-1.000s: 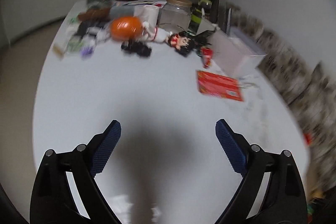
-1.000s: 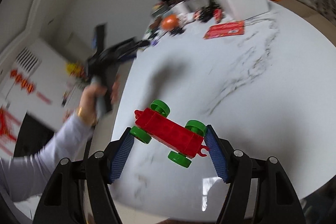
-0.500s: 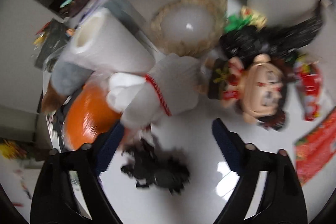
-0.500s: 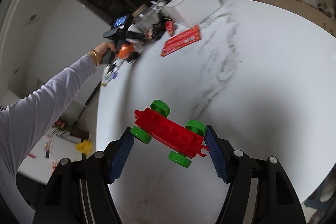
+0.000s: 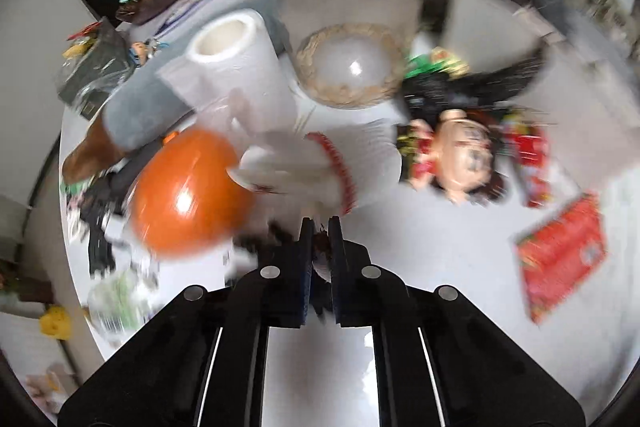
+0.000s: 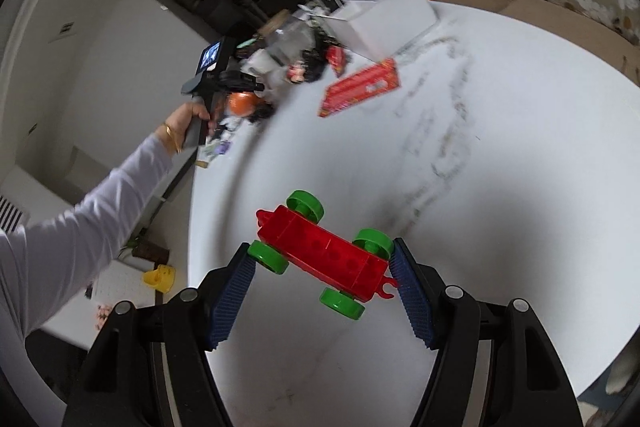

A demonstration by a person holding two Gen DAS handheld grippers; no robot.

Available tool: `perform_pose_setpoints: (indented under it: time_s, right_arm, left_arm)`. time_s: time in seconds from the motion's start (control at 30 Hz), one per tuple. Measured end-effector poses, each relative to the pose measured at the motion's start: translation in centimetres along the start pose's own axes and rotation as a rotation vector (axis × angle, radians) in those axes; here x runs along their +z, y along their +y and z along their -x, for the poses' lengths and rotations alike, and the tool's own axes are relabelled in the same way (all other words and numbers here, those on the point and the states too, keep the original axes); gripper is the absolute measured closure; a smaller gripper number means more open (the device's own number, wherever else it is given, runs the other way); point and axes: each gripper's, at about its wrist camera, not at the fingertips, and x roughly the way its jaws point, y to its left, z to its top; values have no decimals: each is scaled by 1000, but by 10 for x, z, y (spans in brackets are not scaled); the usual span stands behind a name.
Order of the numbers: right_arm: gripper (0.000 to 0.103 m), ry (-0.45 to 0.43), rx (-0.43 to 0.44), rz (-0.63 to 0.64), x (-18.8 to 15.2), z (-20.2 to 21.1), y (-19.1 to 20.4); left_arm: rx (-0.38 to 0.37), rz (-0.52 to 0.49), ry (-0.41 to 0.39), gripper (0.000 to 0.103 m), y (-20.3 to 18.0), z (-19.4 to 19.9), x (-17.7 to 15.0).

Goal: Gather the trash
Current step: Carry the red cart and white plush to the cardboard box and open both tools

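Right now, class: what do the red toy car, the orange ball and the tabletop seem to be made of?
Red toy car: probably moulded plastic, glossy, with studs and green wheels.
Orange ball: smooth and shiny, perhaps plastic or rubber; a bright highlight shows.
Tabletop: white with grey veins, marble-like; real stone or imitation is unclear.

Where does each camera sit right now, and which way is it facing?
Left wrist: on the left claw, aimed down at the clutter around the orange ball; its nearly closed fingers show.
Right wrist: on the right claw, looking across the white table; it holds the red toy car.
Shared: orange ball, red packet.
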Motion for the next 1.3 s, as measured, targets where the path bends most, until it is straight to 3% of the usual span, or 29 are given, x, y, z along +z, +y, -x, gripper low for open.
perform_pose_setpoints:
  time_s: [0.1, 0.17, 0.23, 0.37, 0.43, 0.57, 0.73, 0.83, 0.93, 1.13, 1.3]
  right_arm:
    - [36, 14, 40, 39, 6, 5, 8]
    - [36, 27, 70, 76, 7, 10, 13]
    - [36, 39, 102, 103, 7, 18, 14]
    - [36, 68, 170, 168, 3, 38, 8]
    - [36, 95, 219, 221, -2, 53, -1]
    - [36, 172, 274, 342, -17, 84, -25]
    - [36, 275, 245, 507, -41, 123, -52]
    - [36, 335, 211, 541, -61, 140, -73]
    - [36, 397, 165, 557, -87, 148, -96]
    - [36, 539, 30, 548, -153, 113, -154]
    - [34, 597, -107, 514, -207, 46, -216]
  left_arm:
    - [-30, 30, -94, 95, -11, 57, -34]
    - [-102, 44, -163, 95, -16, 96, -60]
    - [-99, 51, -199, 95, -28, 123, -76]
    - [-157, 152, -262, 95, -52, 190, -150]
    - [-146, 196, -282, 95, -62, 212, -182]
    - [-77, 327, -305, 95, -126, 275, -282]
    - [-66, 486, -274, 95, -210, 313, -385]
    - [-101, 556, -213, 95, -260, 308, -437]
    - [-197, 650, -113, 95, -304, 276, -481]
    - [-292, 708, 123, 95, -390, 148, -540]
    - [-323, 768, 266, 95, -421, 33, -572]
